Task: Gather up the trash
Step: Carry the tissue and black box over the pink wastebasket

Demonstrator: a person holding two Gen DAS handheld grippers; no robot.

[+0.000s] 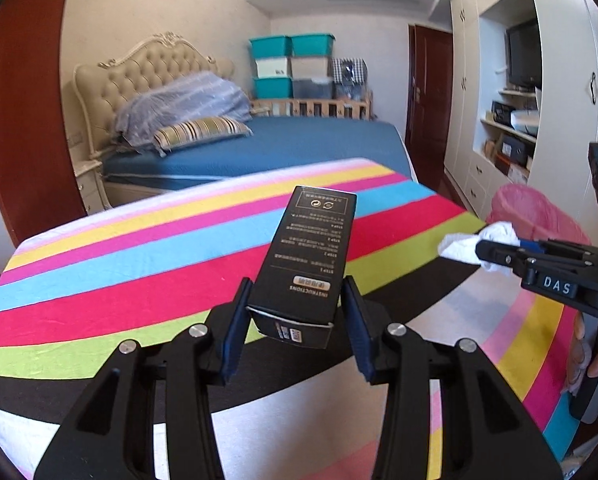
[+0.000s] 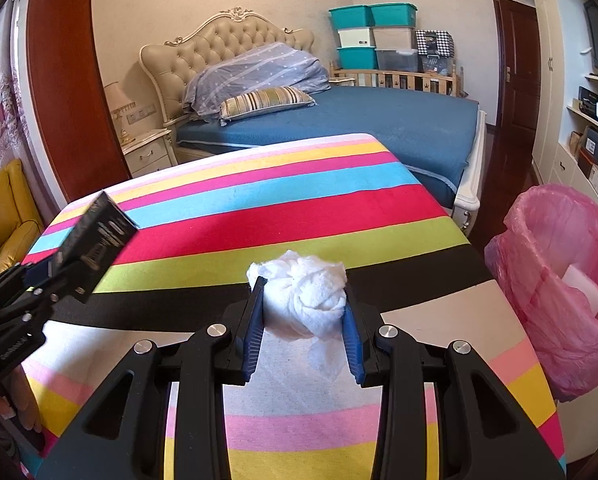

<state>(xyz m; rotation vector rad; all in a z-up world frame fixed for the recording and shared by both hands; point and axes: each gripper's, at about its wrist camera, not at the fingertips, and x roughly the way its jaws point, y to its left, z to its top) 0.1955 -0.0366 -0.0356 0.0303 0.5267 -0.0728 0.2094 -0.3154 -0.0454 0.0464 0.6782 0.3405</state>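
Note:
My left gripper (image 1: 297,292) is shut on a long black cardboard box (image 1: 307,256) with white print and holds it above the striped table (image 1: 139,256). It also shows at the left of the right wrist view (image 2: 95,240). My right gripper (image 2: 305,292) is shut on a crumpled white tissue (image 2: 303,296) above the table (image 2: 259,208). The tissue also shows in the left wrist view (image 1: 475,244), close to the pink-lined trash bin (image 1: 531,212). The bin (image 2: 563,280) stands right of the table with a white item inside.
A bed with a blue sheet (image 2: 379,120) lies behind the table. A nightstand with a lamp (image 2: 147,148) stands at the left, a yellow seat (image 2: 7,208) further left. White cabinets with shelves (image 1: 511,120) line the right wall. Storage boxes (image 1: 291,64) are stacked at the back.

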